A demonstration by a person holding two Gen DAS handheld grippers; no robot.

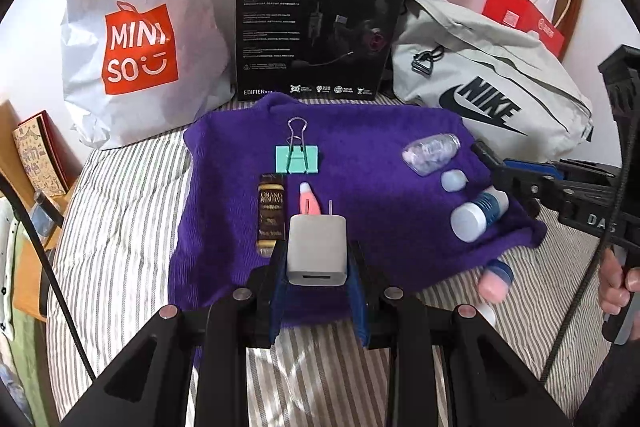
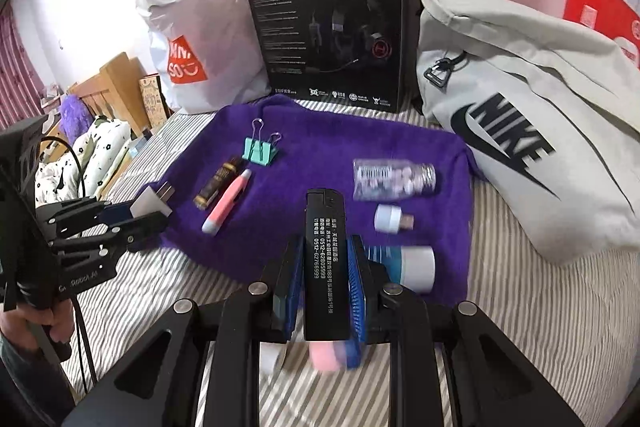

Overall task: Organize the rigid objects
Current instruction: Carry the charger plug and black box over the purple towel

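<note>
A purple towel [image 1: 360, 143] [image 2: 360, 139] lies on the striped bed. My left gripper [image 1: 318, 255] [image 2: 134, 217] is shut on a white charger plug [image 1: 317, 251] [image 2: 150, 201] over the towel's near left edge. My right gripper [image 2: 324, 255] is shut on a black lighter [image 2: 323, 259] above the towel's near edge. On the towel lie a teal binder clip [image 1: 297, 159] [image 2: 260, 149], a brown-and-gold bar [image 1: 271, 215] [image 2: 216, 187], a pink pen [image 1: 309, 201] [image 2: 228, 205], a clear pill bottle [image 1: 430, 155] [image 2: 394, 179], a small white USB light [image 1: 454, 181] [image 2: 390, 219] and a white-and-blue jar [image 1: 478, 215] [image 2: 414, 263].
A pink-and-blue item [image 1: 496, 283] [image 2: 328, 355] lies on the striped sheet [image 1: 120, 227] off the towel. Behind the towel stand a white Miniso bag [image 1: 140, 39], a black headset box [image 1: 316, 19] and a grey Nike bag [image 1: 492, 87]. Wooden furniture [image 2: 116, 87] is at left.
</note>
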